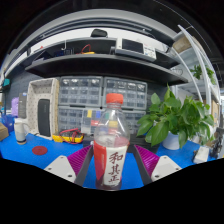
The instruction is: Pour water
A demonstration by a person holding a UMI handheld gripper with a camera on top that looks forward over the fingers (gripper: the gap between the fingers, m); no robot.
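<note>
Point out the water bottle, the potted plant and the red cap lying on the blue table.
water bottle (111, 150), gripper view, on its red-and-white label, between the fingers
potted plant (176, 117), gripper view, on its green leaves
red cap (39, 150), gripper view, on its top face

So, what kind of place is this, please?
Probably an office or lab workspace. Shelves and stacked drawer bins line the back, and a potted plant stands on the blue table. The fingers hold a red-capped water bottle.
</note>
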